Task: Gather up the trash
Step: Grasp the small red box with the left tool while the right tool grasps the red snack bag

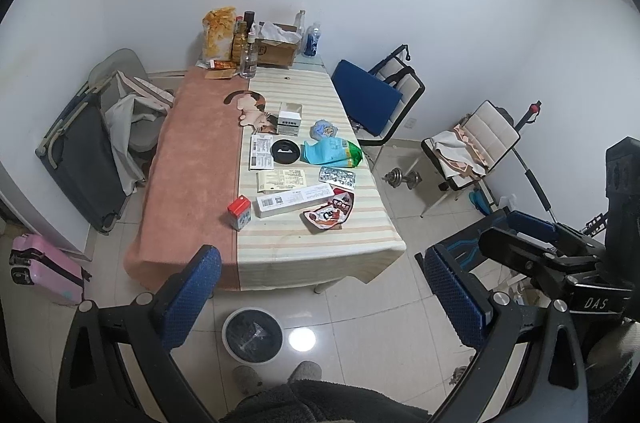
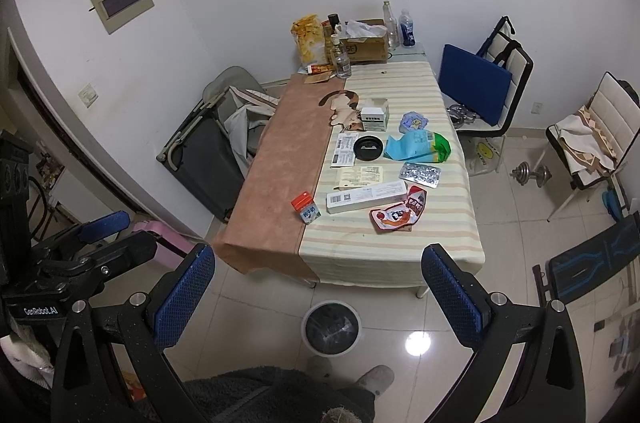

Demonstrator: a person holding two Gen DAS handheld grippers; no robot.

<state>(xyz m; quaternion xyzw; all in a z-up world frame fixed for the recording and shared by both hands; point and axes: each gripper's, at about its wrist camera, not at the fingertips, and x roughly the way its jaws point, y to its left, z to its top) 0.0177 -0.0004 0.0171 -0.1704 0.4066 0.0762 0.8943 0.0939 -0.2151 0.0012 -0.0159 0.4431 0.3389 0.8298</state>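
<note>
A table (image 1: pixel 192 159) (image 2: pixel 276 159) holds scattered trash: a small red carton (image 1: pixel 240 211) (image 2: pixel 306 209), a long white box (image 1: pixel 294 199) (image 2: pixel 366 197), a red snack wrapper (image 1: pixel 330 213) (image 2: pixel 398 213), a blister pack (image 1: pixel 337 177) (image 2: pixel 421 174), a green-blue bag (image 1: pixel 332 151) (image 2: pixel 418 146), paper slips (image 1: pixel 261 151) and a black round lid (image 1: pixel 285 151) (image 2: pixel 369 147). A lined trash bin (image 1: pixel 252 335) (image 2: pixel 331 327) stands on the floor in front of the table. My left gripper (image 1: pixel 320 299) and right gripper (image 2: pixel 316 299) are both open and empty, held well back above the bin.
Bottles, a snack bag and a cardboard box (image 1: pixel 276 49) crowd the table's far end. Chairs stand to the right (image 1: pixel 376 95) (image 2: pixel 480 87), a folded cot (image 1: pixel 80 159) and pink suitcase (image 1: pixel 44 273) to the left. A dumbbell (image 1: pixel 402 179) lies on the floor.
</note>
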